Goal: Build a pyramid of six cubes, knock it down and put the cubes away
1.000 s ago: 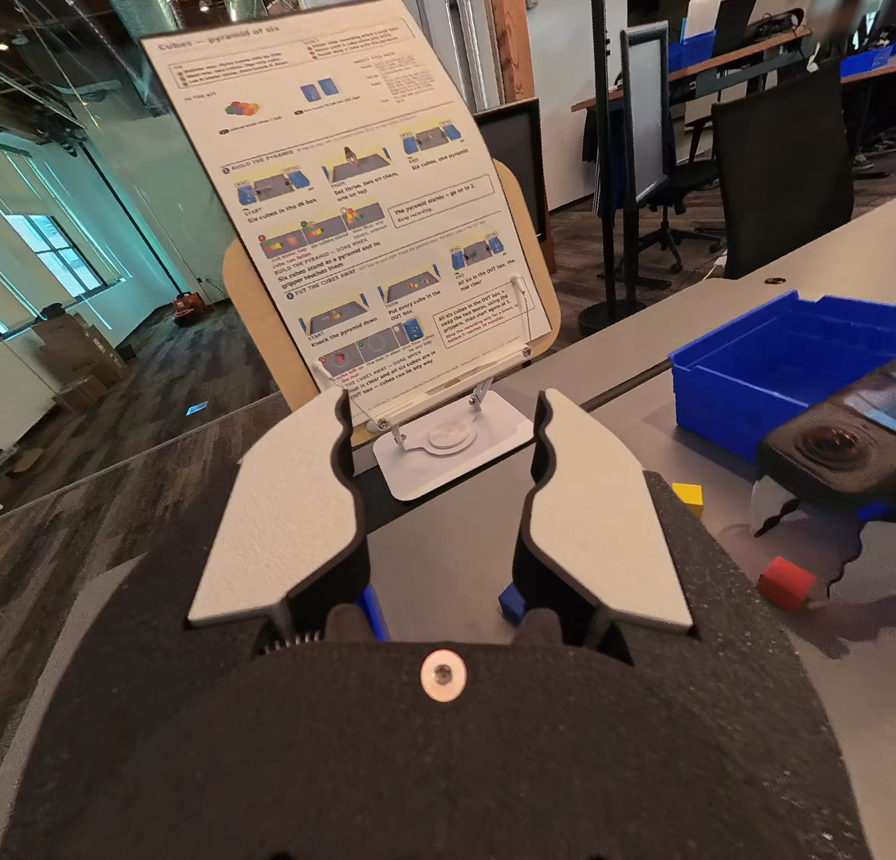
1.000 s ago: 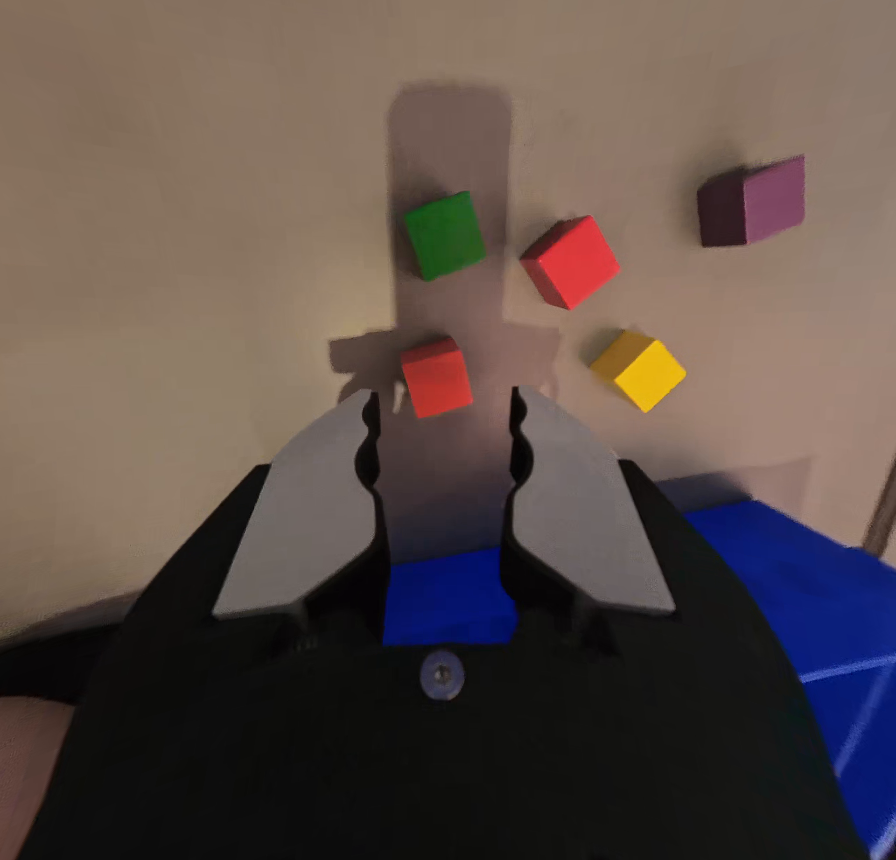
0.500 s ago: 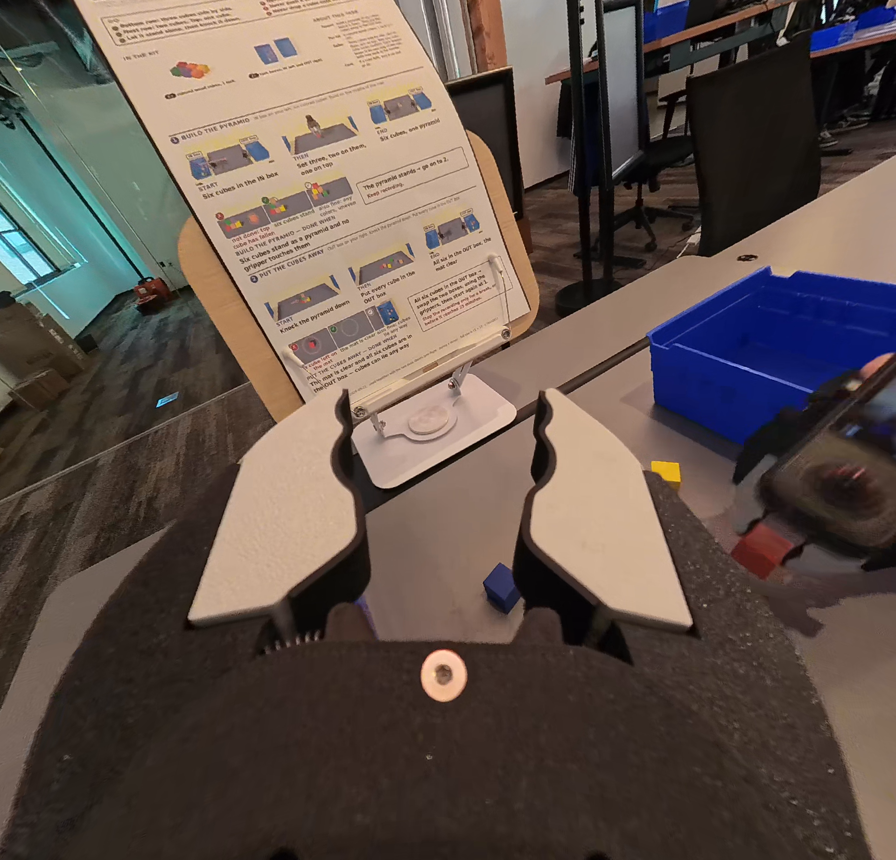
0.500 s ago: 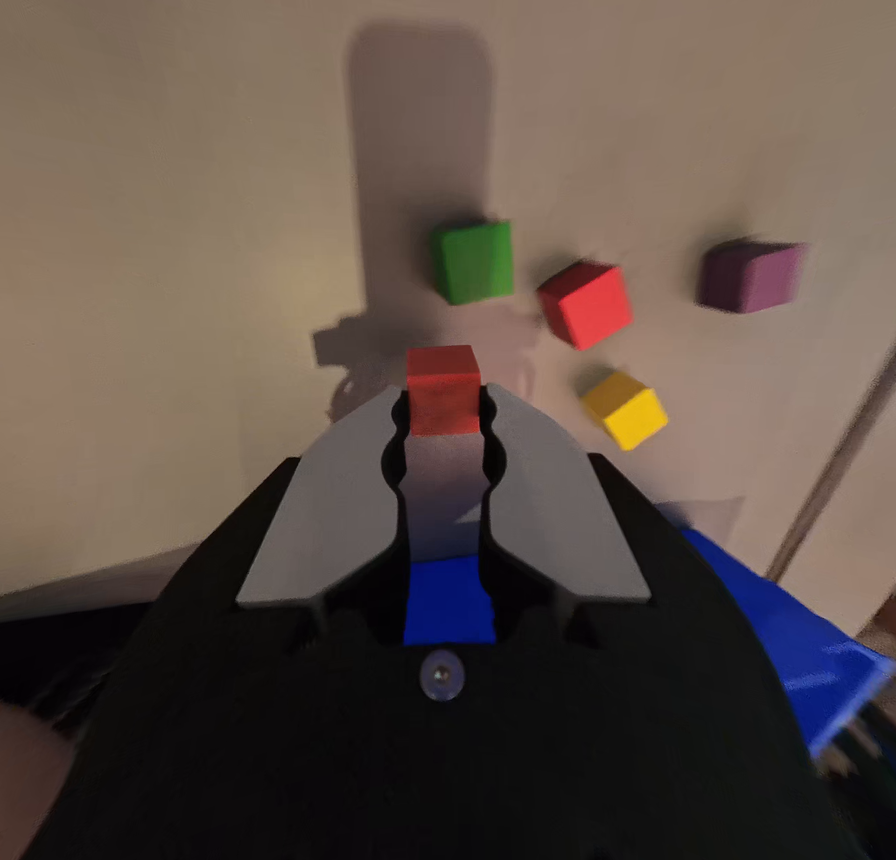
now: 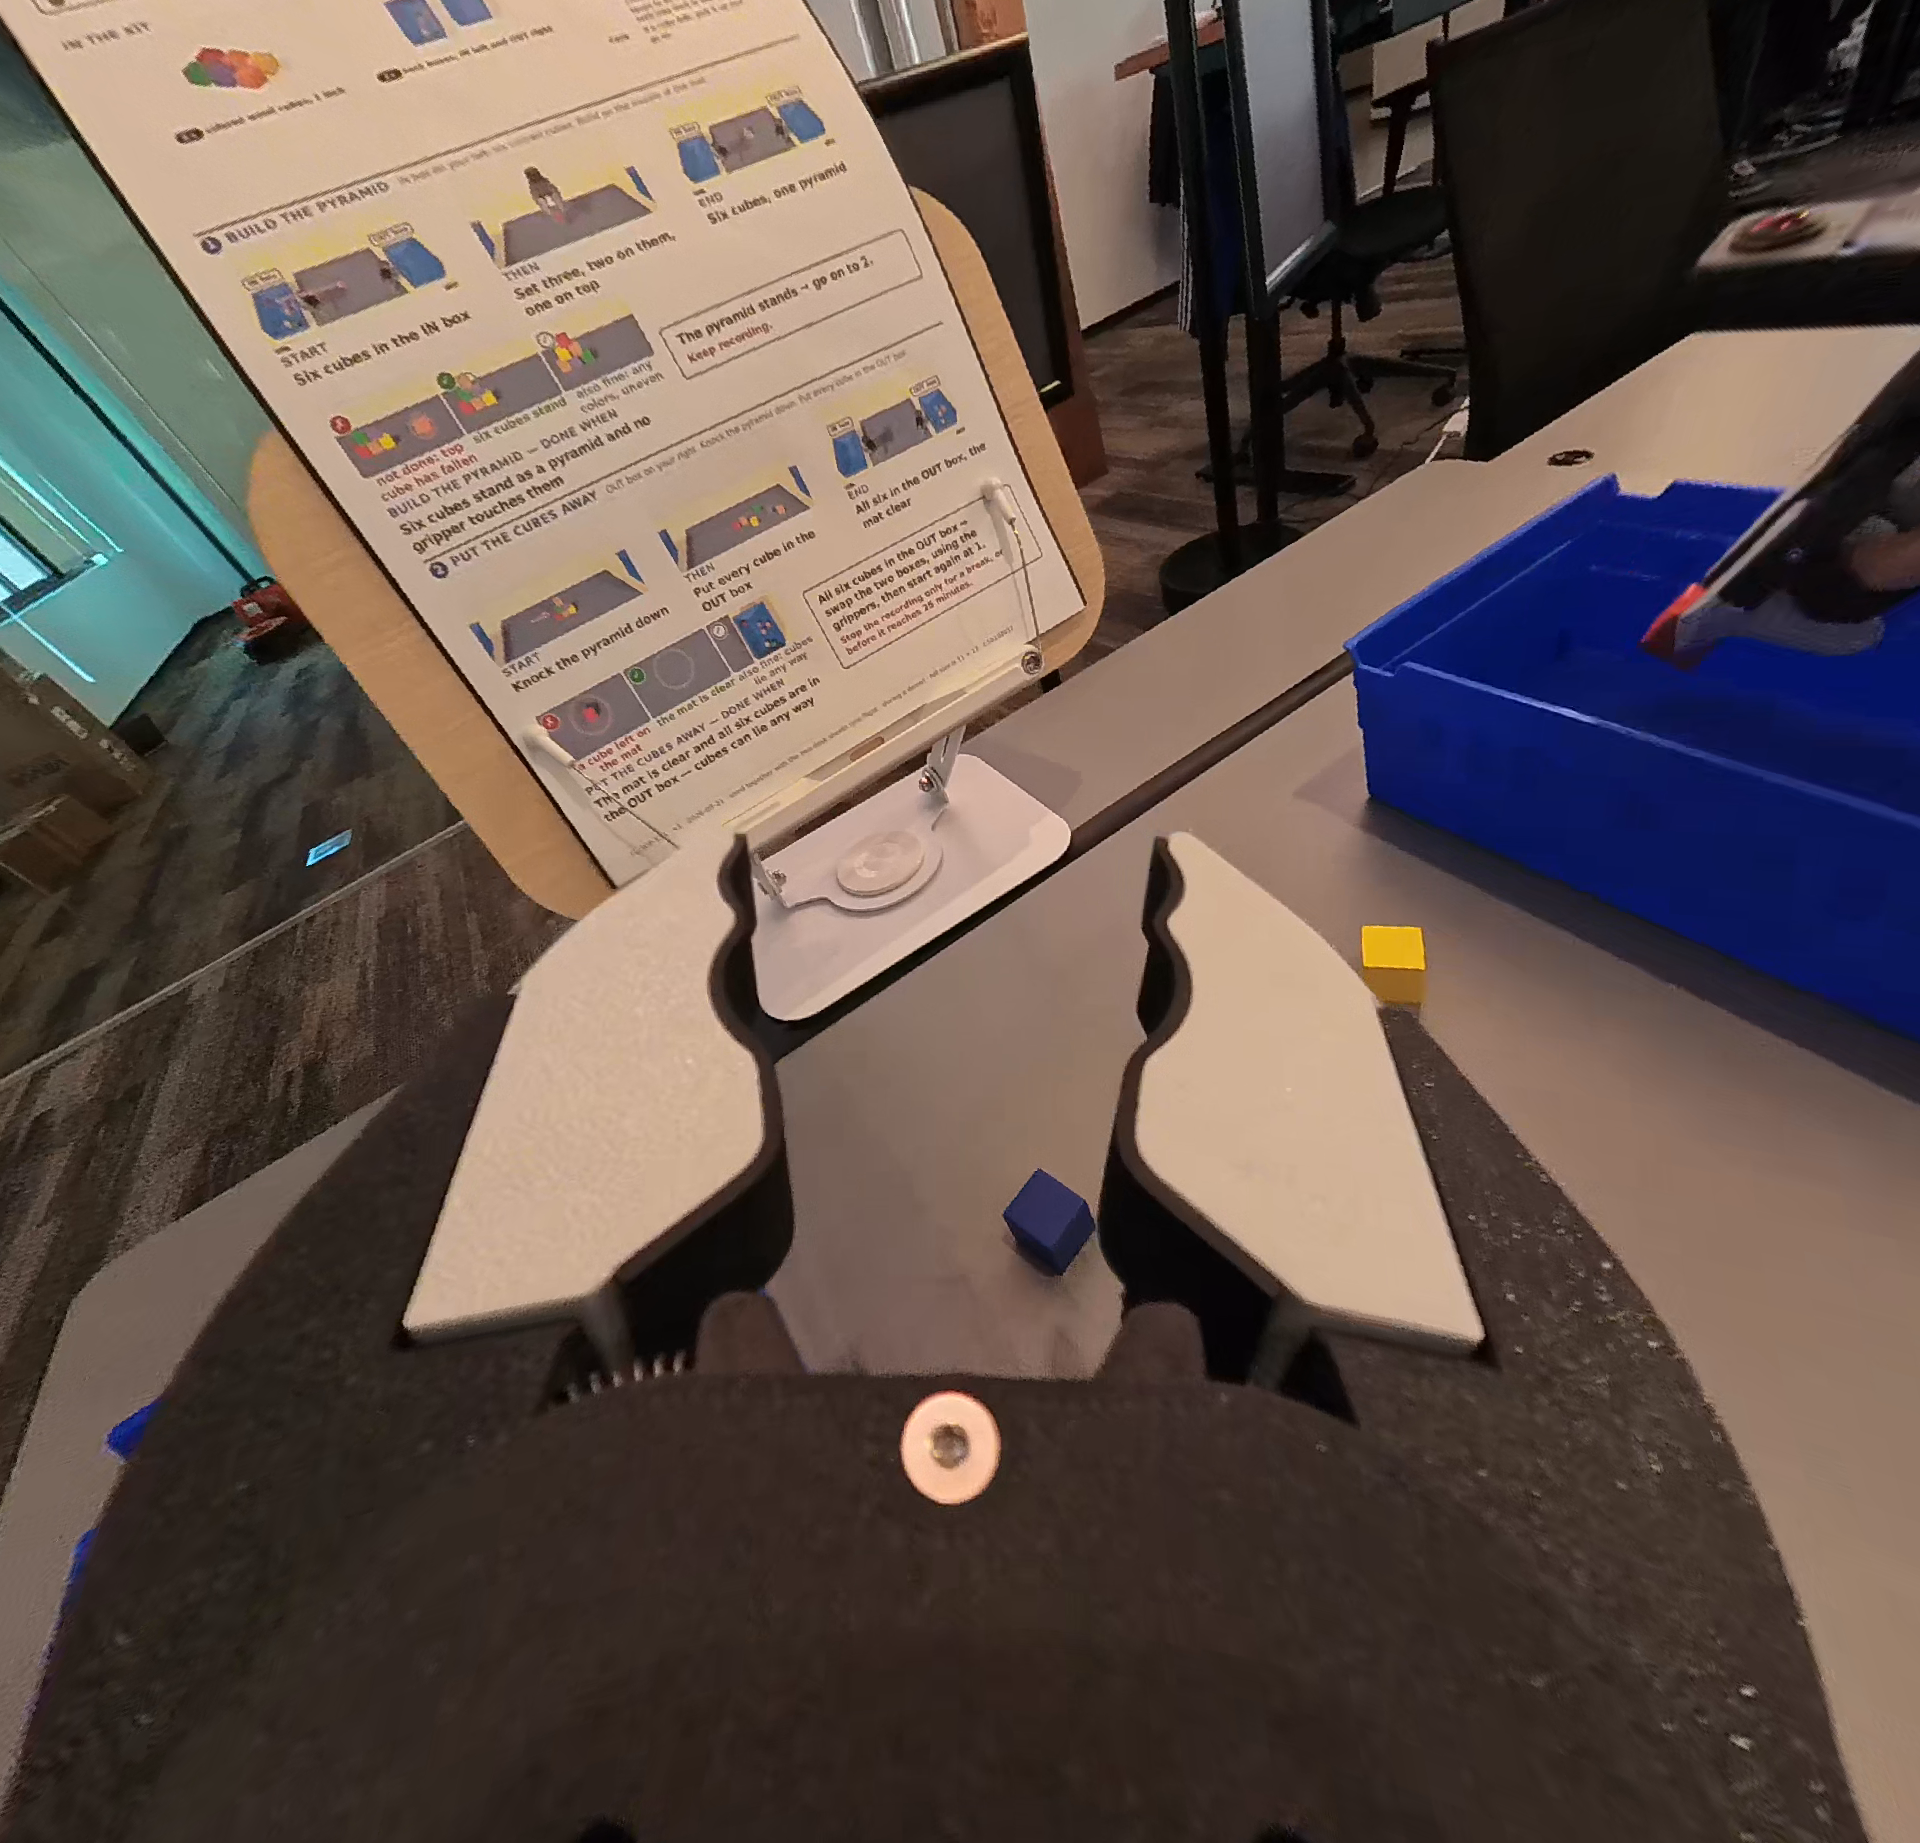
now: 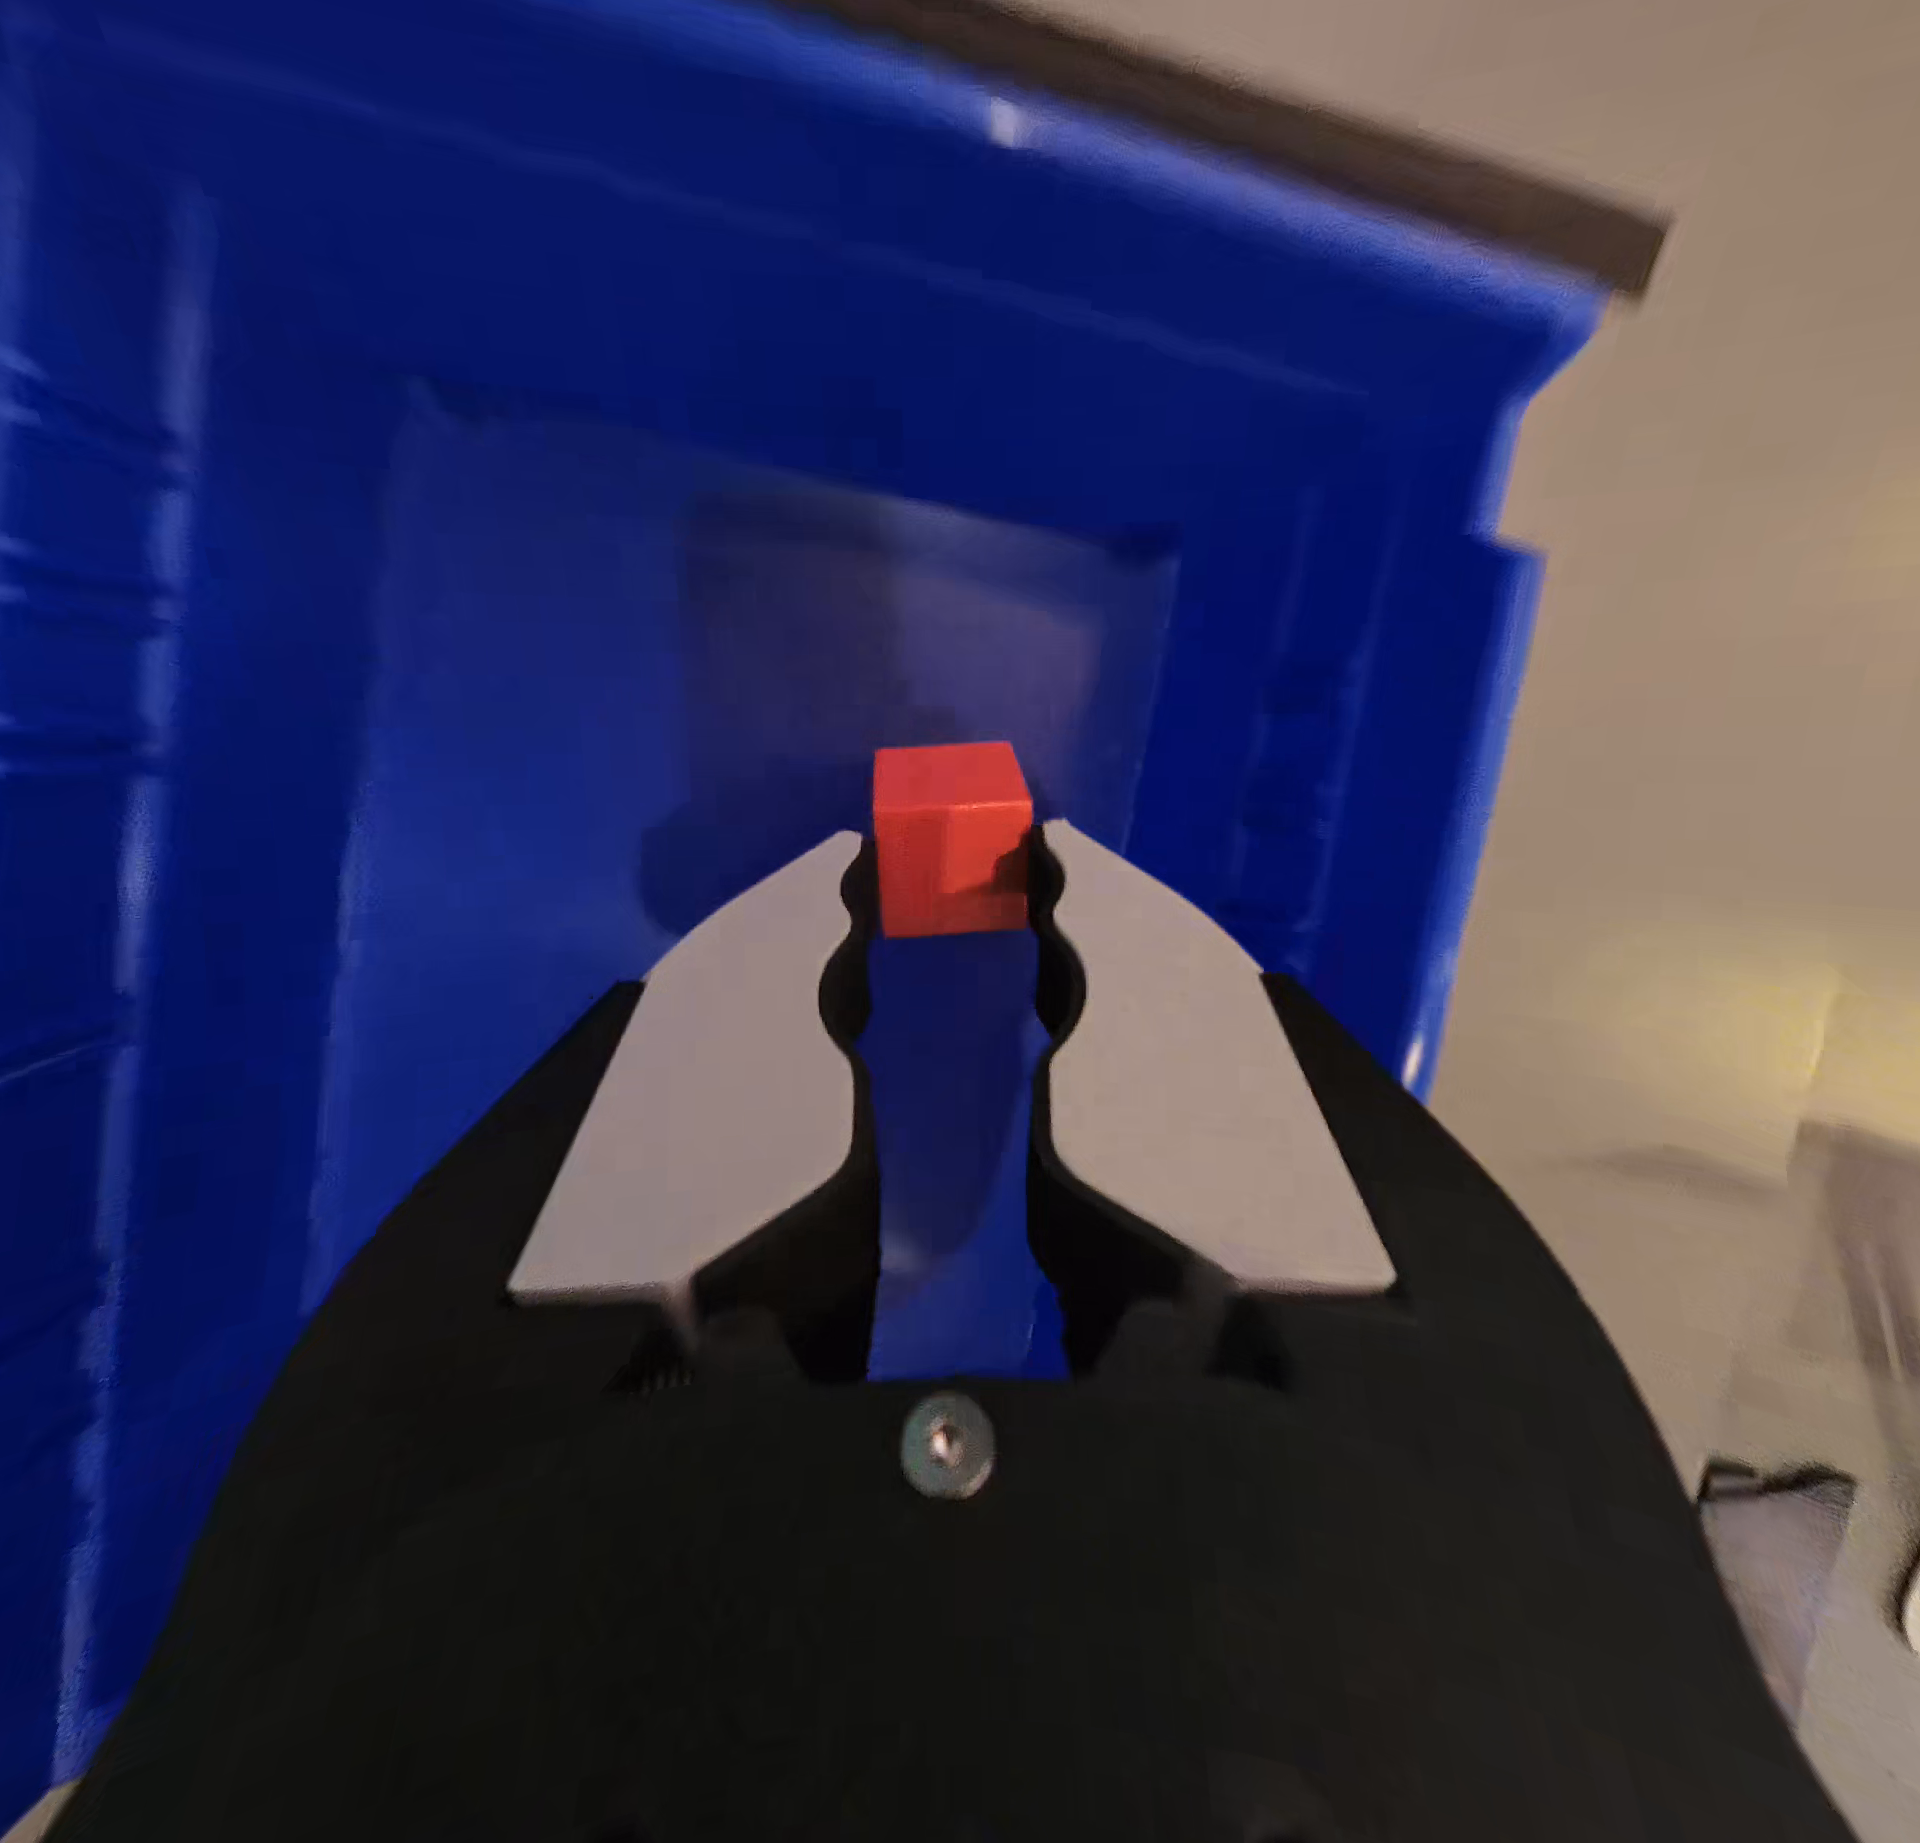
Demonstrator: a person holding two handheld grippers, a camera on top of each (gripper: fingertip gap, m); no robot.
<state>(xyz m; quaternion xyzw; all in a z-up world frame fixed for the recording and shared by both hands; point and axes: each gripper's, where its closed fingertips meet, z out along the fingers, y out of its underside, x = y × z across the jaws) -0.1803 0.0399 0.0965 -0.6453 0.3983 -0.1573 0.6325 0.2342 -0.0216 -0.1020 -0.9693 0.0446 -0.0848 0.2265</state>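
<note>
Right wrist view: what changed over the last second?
The right tool closed on the small red wooden cube, lifted it off the table and carried it over the blue plastic bin. The left tool stayed open and empty, its view now showing the small blue cube on the grey table.

Two matching handheld grippers

Left gripper [image 5: 945, 900], right gripper [image 6: 951, 848]: black foam-textured bodies, grey wavy-edged fingers [image 5: 613, 1097], one silver screw [image 6: 945, 1459] each.

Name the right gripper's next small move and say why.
Probably open the jaws. The right gripper pinches the red cube over the blue box, whose floor looks bare beneath, so letting go should drop it inside.
</note>
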